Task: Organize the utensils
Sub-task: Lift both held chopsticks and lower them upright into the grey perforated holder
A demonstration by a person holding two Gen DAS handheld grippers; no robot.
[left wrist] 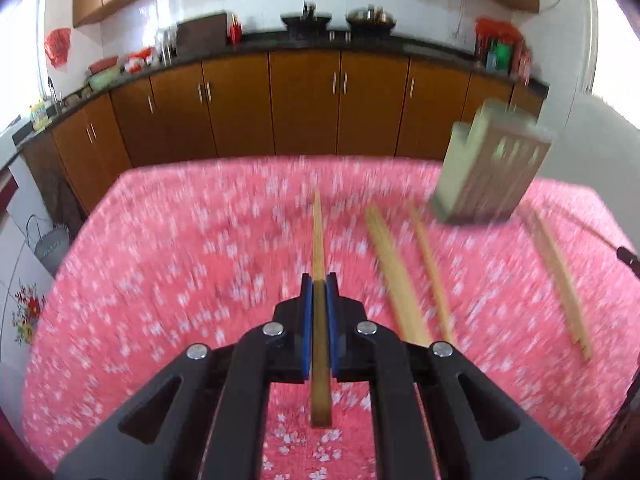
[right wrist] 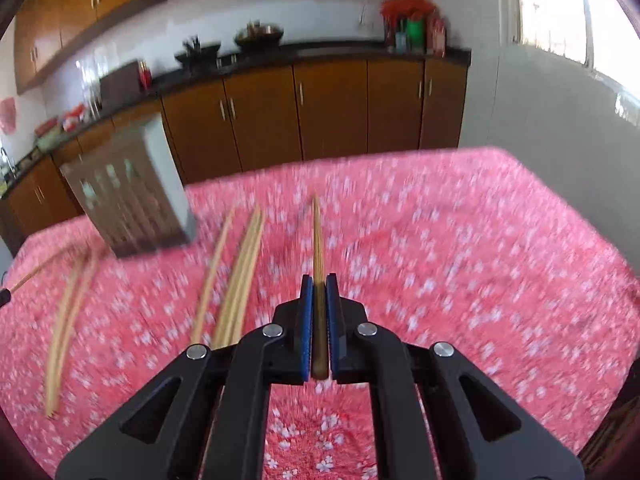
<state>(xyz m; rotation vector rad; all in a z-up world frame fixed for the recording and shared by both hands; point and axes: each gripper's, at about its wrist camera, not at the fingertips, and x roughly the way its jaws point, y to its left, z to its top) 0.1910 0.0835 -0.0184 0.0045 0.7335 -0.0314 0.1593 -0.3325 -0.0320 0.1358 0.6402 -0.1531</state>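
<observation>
My left gripper is shut on a wooden chopstick that points forward over the pink flowered tablecloth. My right gripper is shut on another chopstick, also pointing forward above the cloth. A grey-green slatted utensil holder stands upright at the far right in the left wrist view; the same holder appears at the far left in the right wrist view. Several loose chopsticks lie on the cloth between the grippers, and the same loose chopsticks show left of the right gripper. Both views are blurred.
More chopsticks lie at the right of the cloth, and a pair lies at the left in the right wrist view. Brown kitchen cabinets with a dark counter stand beyond the table's far edge. A white wall stands on the right.
</observation>
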